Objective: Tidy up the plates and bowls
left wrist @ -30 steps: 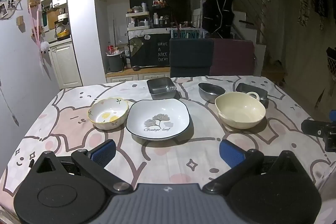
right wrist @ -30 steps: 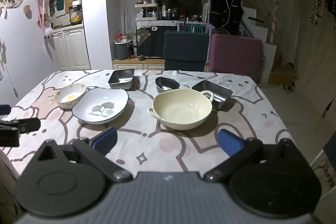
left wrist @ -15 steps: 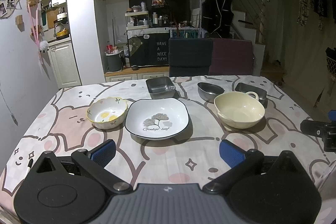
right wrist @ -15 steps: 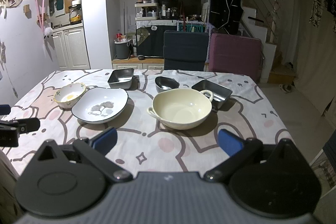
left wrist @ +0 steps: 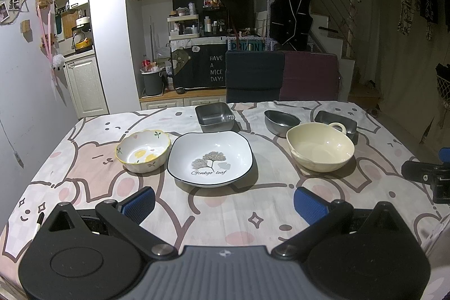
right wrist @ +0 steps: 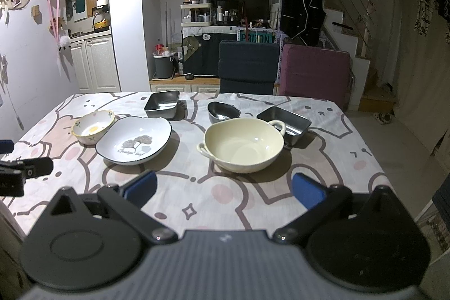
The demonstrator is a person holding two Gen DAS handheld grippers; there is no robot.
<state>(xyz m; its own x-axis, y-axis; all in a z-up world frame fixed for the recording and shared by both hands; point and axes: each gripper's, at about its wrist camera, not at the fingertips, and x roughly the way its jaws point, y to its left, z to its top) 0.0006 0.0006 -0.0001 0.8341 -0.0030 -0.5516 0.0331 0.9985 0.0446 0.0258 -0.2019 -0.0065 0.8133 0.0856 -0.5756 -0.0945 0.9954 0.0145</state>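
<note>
The white plate (left wrist: 210, 165) lies flat mid-table, "Ginkgo leaf" reading toward the near edge. Left gripper (left wrist: 224, 202) and right gripper (right wrist: 223, 189) gape wide, empty.

On the tabletop (left wrist: 84, 159): small bowl (left wrist: 143, 151) at left, touching or just beside plate (left wrist: 210, 158) on its right. Behind plate, square tin (left wrist: 215, 117). Farther right, handled bowl (left wrist: 320, 150); behind it, oval dish (left wrist: 281, 121) and rectangular tin (left wrist: 337, 122). Two chairs (left wrist: 254, 76) behind the tabletop.
</note>
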